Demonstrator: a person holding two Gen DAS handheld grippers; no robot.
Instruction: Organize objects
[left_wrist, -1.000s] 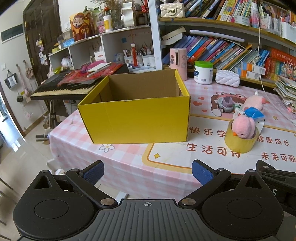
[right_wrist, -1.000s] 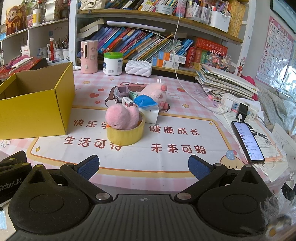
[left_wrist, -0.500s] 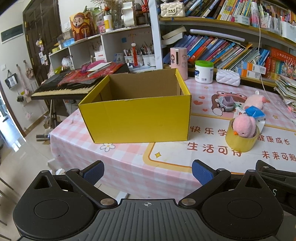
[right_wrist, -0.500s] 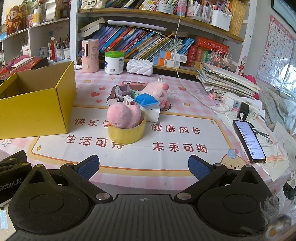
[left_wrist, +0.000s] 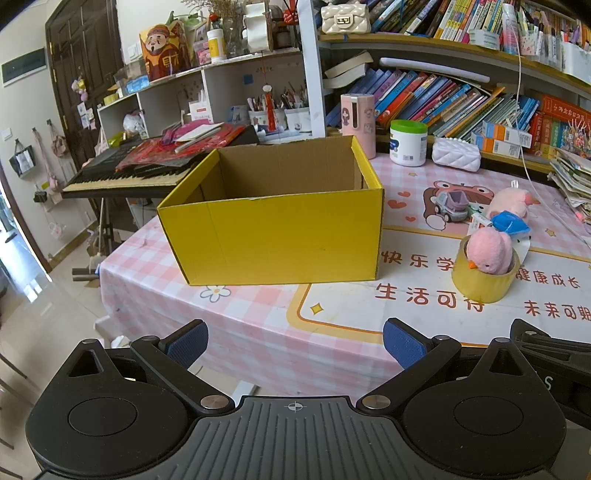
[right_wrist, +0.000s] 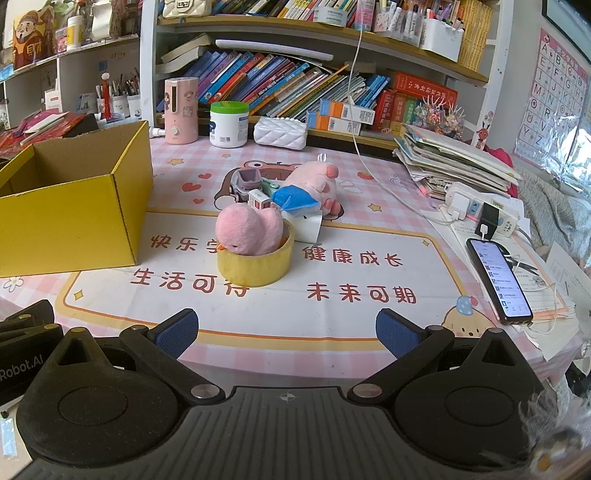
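Toys: a pink plush chick (right_wrist: 248, 229) sits inside a yellow tape roll (right_wrist: 255, 263) near the middle of the desk; just behind it lie a blue item (right_wrist: 294, 197), a small box (right_wrist: 258, 199), a grey toy truck (right_wrist: 246, 181) and a pink plush pig (right_wrist: 314, 181), bunched close together.
Left gripper (left_wrist: 294, 341): blue-padded fingers spread wide apart, nothing between them, held over the desk's near edge and facing the box.
Right gripper (right_wrist: 284, 332): fingers likewise wide apart and empty, at the near edge, facing the tape roll.
Yellow cardboard box (left_wrist: 273, 236): open-topped, standing toward the left end of the desk; no contents show in the part of its inside that is visible.
Desk (right_wrist: 332, 317): covered by a pink checked cloth with a printed mat bearing red Chinese characters.
Open room: bare mat lies between both grippers and the tape roll, and between the roll and the box.
Back edge: pink dispenser (right_wrist: 180, 110), white green-lidded jar (right_wrist: 229, 124) and white quilted pouch (right_wrist: 280, 131) stand in a row below shelves of books (right_wrist: 280, 85).
Right edge: a stack of papers (right_wrist: 454, 158), a power strip (right_wrist: 484, 212) and a lit phone (right_wrist: 498, 280).
Left of desk: an electronic keyboard (left_wrist: 125, 177) with red papers on it, then tiled floor (left_wrist: 40, 325) and a dark door (left_wrist: 85, 74).
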